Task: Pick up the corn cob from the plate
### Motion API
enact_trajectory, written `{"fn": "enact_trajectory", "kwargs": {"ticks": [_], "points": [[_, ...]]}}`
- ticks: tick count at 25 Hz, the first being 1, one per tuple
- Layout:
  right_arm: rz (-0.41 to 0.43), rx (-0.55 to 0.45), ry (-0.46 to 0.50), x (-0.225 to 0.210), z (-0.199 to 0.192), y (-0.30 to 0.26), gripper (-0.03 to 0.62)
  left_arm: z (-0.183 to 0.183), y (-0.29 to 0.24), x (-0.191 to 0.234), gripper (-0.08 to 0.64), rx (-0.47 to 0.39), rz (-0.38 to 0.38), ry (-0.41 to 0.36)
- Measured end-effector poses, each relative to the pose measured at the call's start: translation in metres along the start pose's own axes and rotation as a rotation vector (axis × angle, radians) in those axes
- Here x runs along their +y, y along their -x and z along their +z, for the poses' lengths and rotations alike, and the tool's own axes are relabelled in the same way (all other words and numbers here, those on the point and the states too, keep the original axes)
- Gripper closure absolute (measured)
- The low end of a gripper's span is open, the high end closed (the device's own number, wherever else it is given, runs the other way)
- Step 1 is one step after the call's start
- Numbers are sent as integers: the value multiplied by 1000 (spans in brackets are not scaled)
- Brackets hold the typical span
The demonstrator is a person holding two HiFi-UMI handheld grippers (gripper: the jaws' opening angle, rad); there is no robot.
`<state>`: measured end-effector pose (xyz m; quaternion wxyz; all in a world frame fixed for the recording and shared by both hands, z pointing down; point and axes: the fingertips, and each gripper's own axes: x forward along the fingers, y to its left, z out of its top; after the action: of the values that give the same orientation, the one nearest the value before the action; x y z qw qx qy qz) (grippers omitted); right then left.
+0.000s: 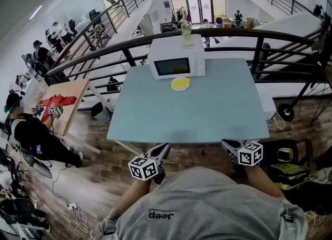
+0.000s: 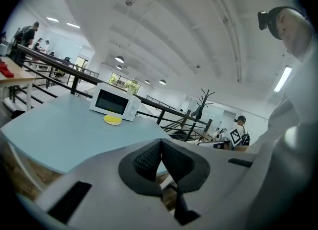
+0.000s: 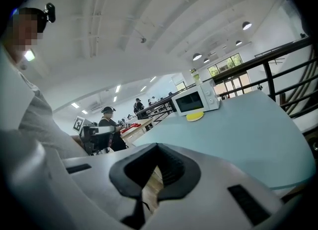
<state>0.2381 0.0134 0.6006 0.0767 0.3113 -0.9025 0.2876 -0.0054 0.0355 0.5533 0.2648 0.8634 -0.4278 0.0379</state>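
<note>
A yellow plate lies at the far side of the pale blue table, just in front of a white microwave. It also shows small in the left gripper view and the right gripper view. I cannot make out a corn cob on it from this distance. My left gripper hangs at the table's near edge, shut and empty. My right gripper is level with it at the near right, also shut with nothing held. Both point toward the plate across the table.
A bottle stands on the microwave. A black railing runs behind the table. At the left a wooden table carries red cloth, with a seated person beside it. A bag lies on the floor at the right.
</note>
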Motion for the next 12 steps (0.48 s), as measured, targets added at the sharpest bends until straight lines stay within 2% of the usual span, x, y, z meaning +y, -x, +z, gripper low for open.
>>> {"fn": "enact_trajectory", "kwargs": {"ticks": [6,12], "points": [[-24,25,-1,-8,11,-46,577,13,-15,48,541,-6,-32,30],[-70,19,-4,-3,52,-115,577,62,-34,120,541,2,-99,6]]}}
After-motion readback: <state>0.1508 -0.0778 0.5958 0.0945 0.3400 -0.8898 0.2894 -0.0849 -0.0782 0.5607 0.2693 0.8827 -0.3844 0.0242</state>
